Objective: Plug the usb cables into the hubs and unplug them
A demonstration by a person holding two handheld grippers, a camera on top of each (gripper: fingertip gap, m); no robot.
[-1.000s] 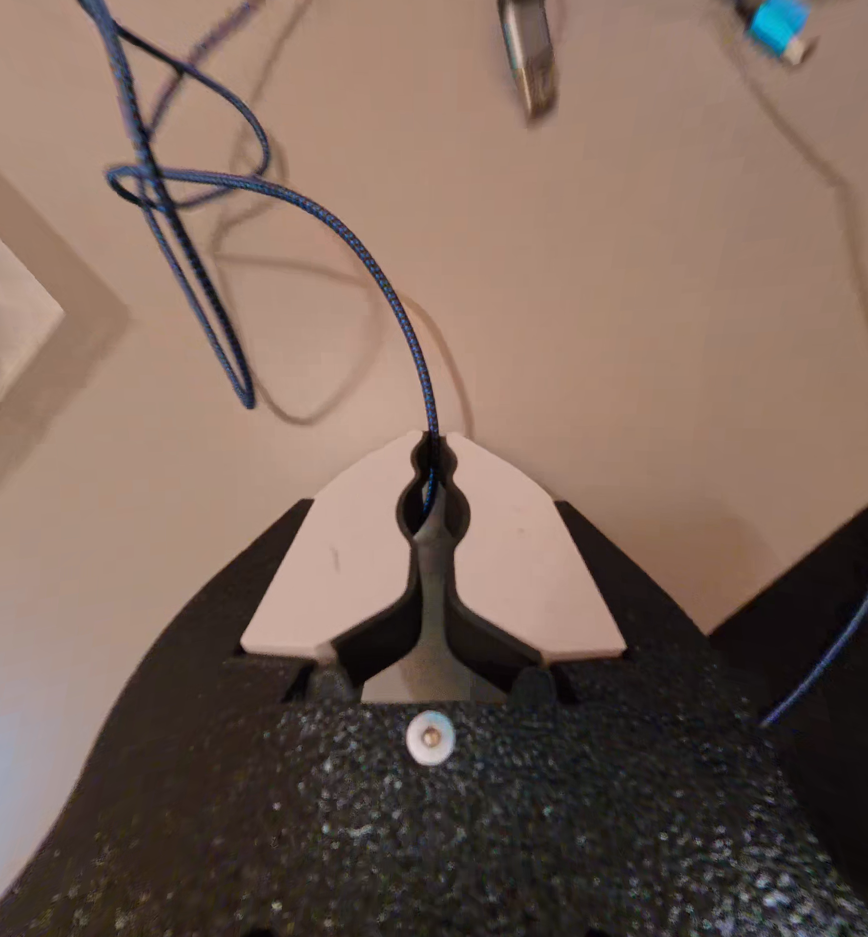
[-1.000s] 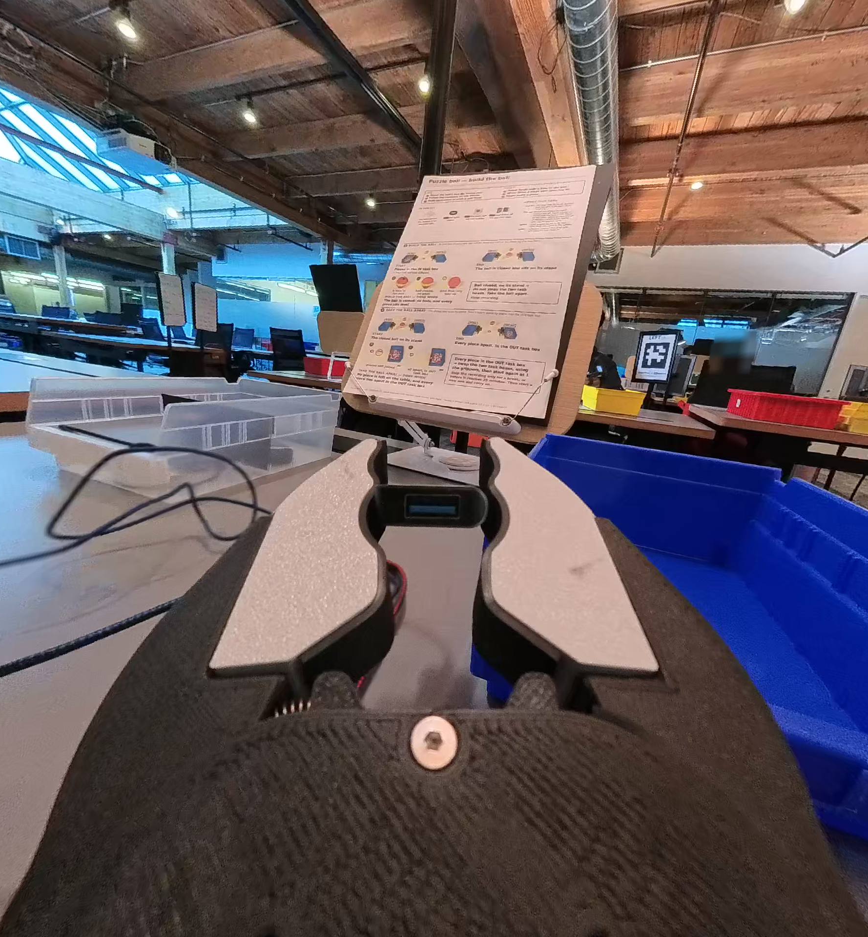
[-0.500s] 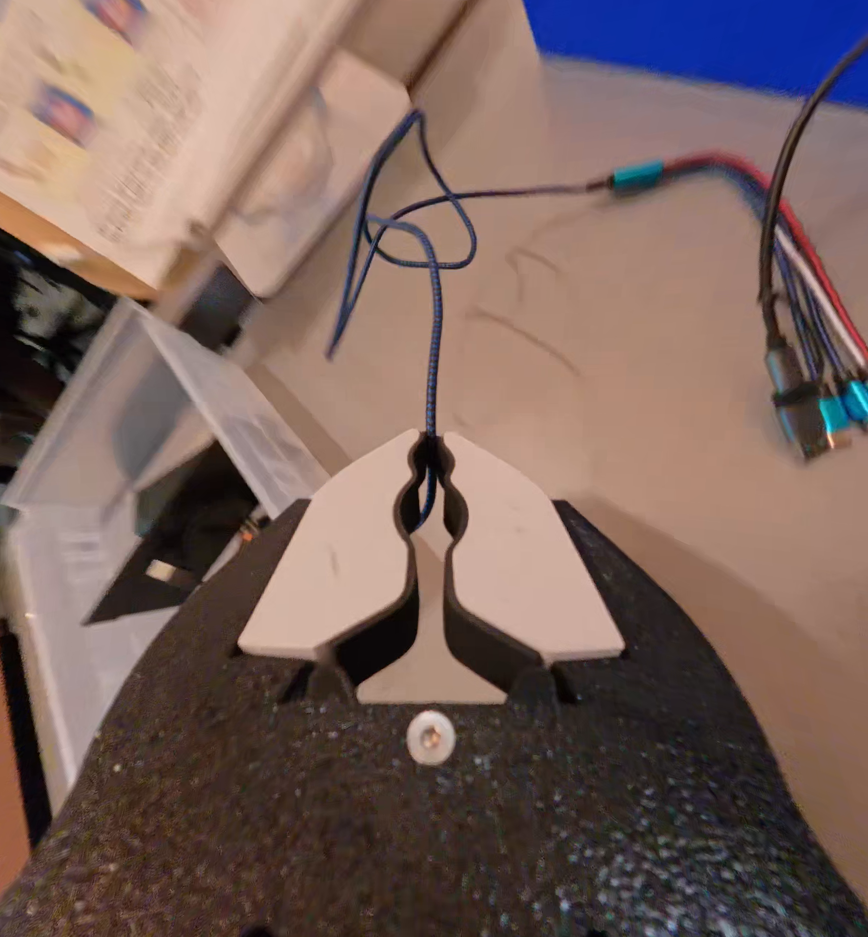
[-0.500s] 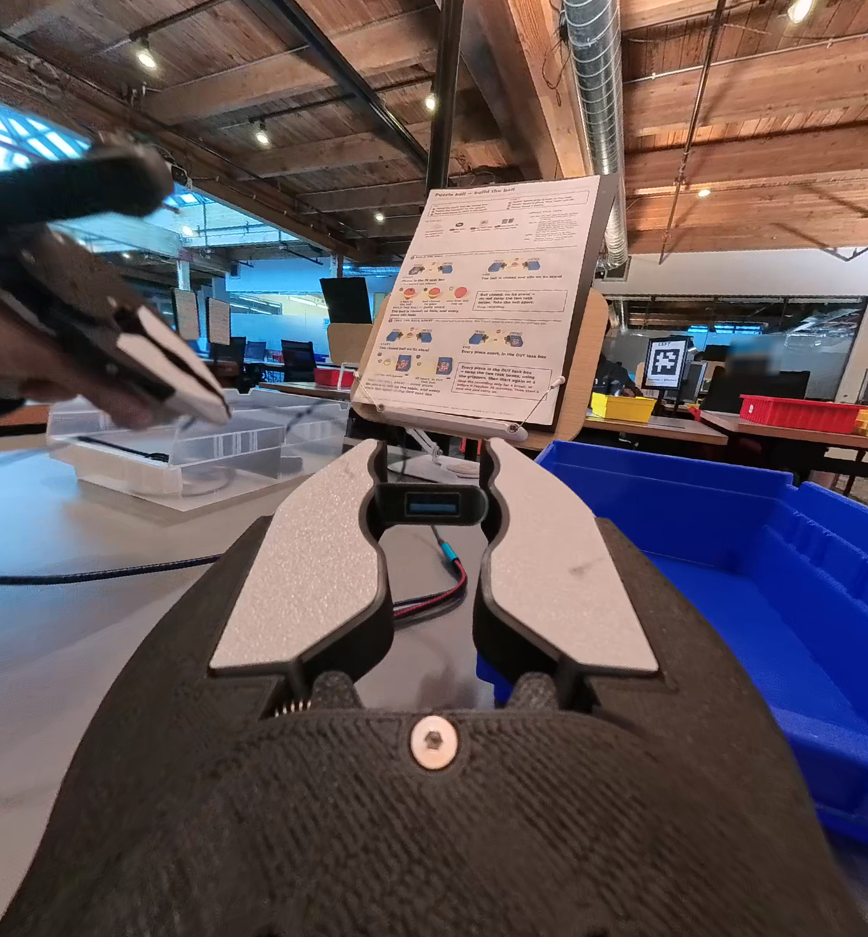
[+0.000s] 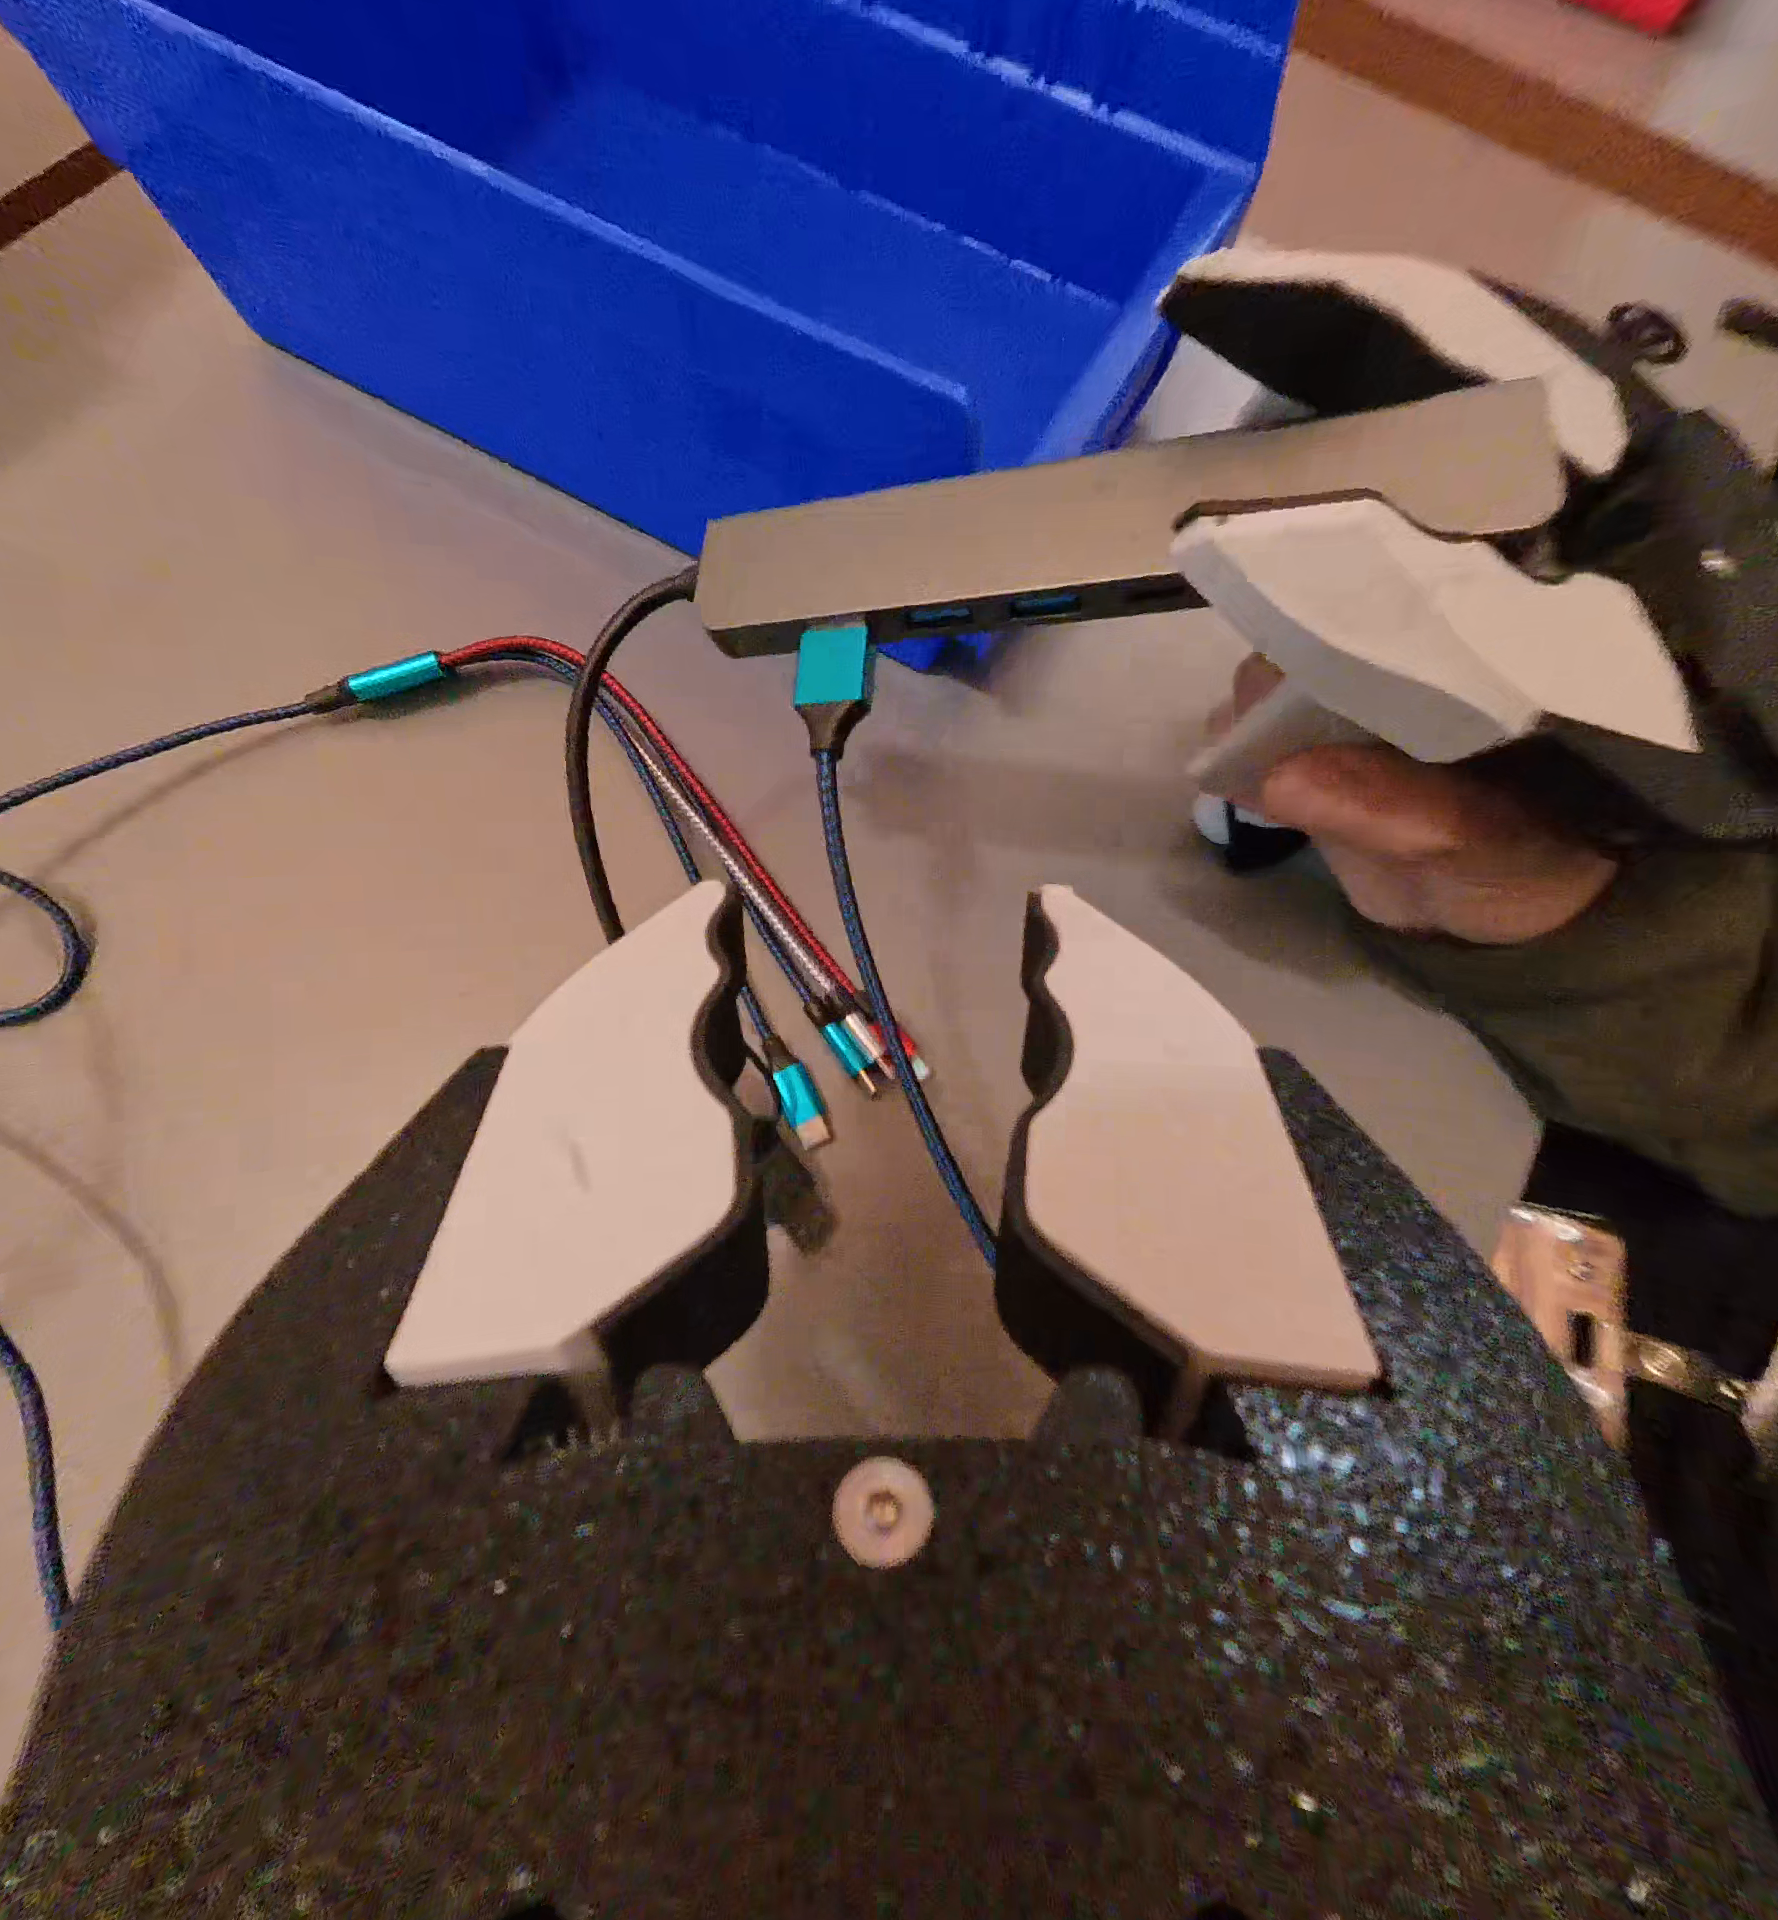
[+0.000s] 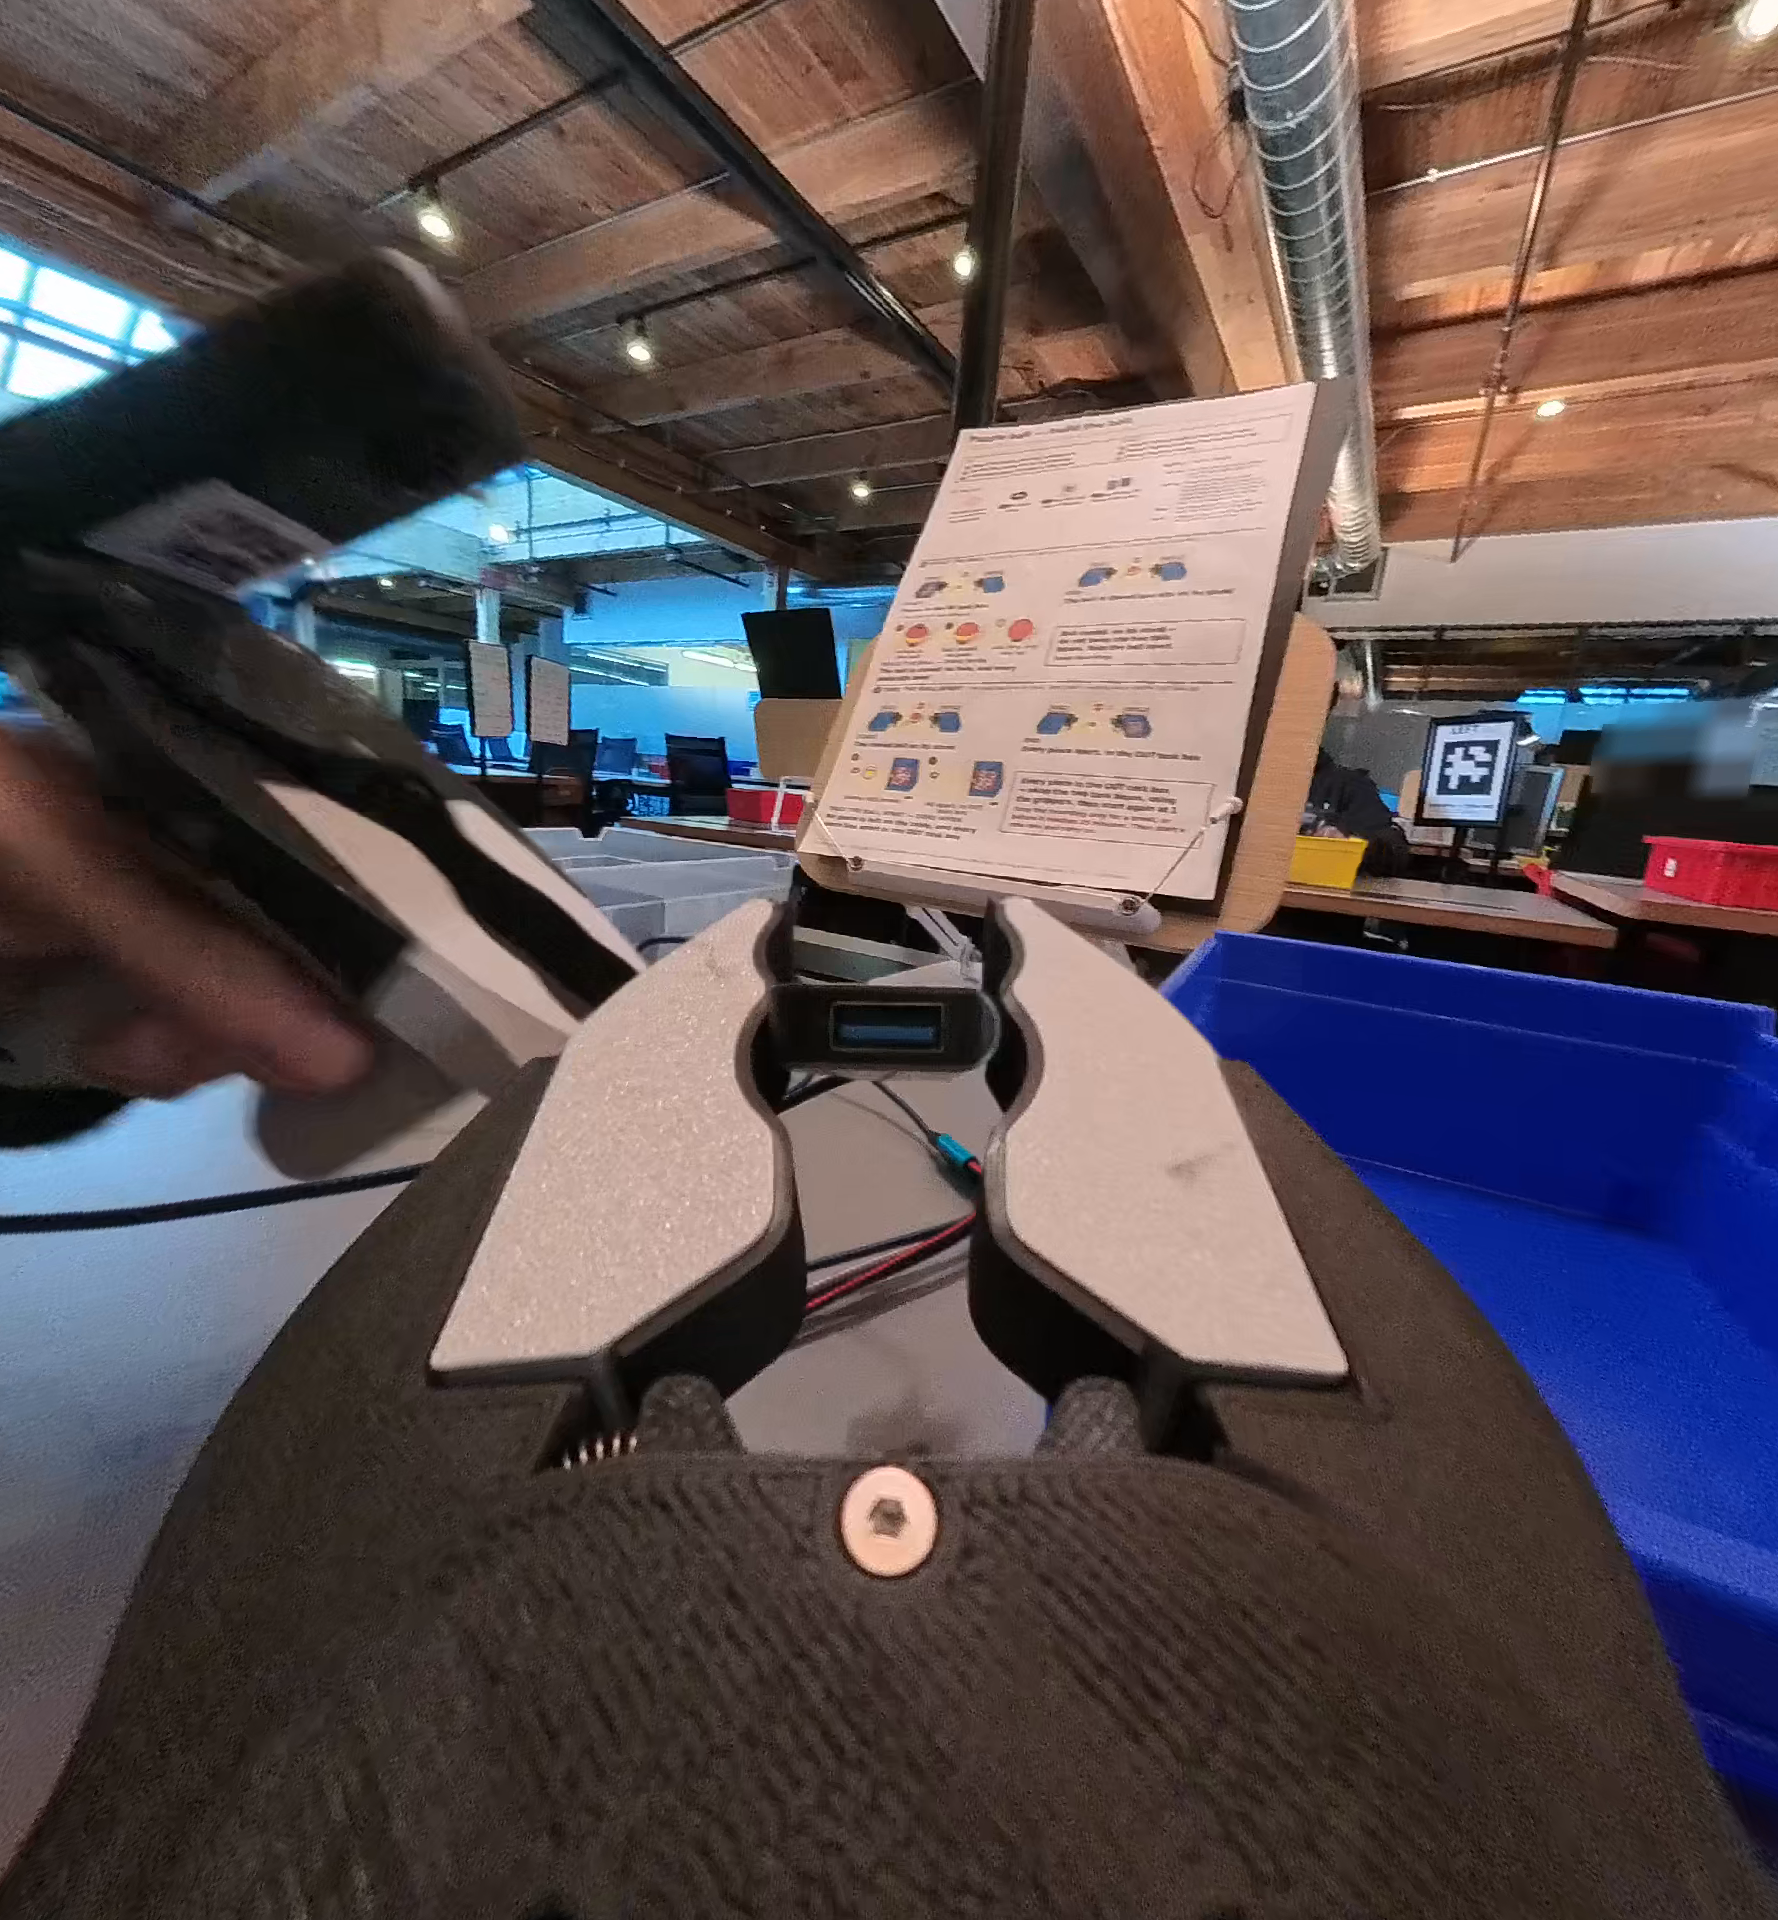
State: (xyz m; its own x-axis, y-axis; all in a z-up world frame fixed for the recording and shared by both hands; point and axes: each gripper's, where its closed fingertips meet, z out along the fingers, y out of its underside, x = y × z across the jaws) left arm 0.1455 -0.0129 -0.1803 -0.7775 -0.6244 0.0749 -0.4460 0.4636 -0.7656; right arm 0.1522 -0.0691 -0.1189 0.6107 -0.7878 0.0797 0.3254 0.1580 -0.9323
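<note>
My right gripper [image 6: 885, 925] is shut on one end of a grey USB hub [image 6: 880, 1029] and holds it above the table. In the left wrist view the hub [image 5: 1020, 530] sticks out leftward from the right gripper [image 5: 1191, 462]. A teal USB plug [image 5: 833, 670] sits in the hub's side port nearest its cabled end. Its blue braided cable [image 5: 864, 935] hangs down between the fingers of my left gripper [image 5: 880, 914], which is open just below the hub. A bundle of small connector heads [image 5: 849, 1044] also dangles between those fingers. The left gripper [image 6: 428, 894] shows blurred in the right wrist view.
A blue bin [image 5: 604, 239] stands right behind the hub and lies to the right in the right wrist view [image 6: 1539, 1195]. An instruction sheet on a stand [image 6: 1061, 665] is beyond the hub. Loose cable [image 5: 33, 935] trails over the table at left. A person's hand [image 5: 1415, 831] holds the right gripper.
My left gripper swung over to the hub and opened, letting go of the blue cable it was pinching. The right gripper kept the hub almost still.
</note>
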